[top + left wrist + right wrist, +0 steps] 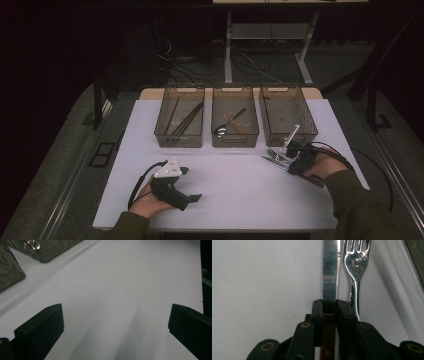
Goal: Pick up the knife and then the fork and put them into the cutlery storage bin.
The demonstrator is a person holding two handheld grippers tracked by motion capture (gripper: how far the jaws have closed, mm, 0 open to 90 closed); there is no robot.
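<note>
Knife [330,270] clamped at its handle in the right tongs [329,305], fork [355,262] just beside on the white table [240,185], left tongs [115,322] spread wide, holding nothing.

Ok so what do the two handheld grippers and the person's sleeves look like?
Both grippers are black. The left gripper has a pistol-like body with a pale grey three-cornered plate on top and a black cable looping behind it. Its jaws are blocky and matte. The right gripper shows brass-coloured rivets on its linkages and trails a black cable too. The sleeves are dark olive green.
</note>
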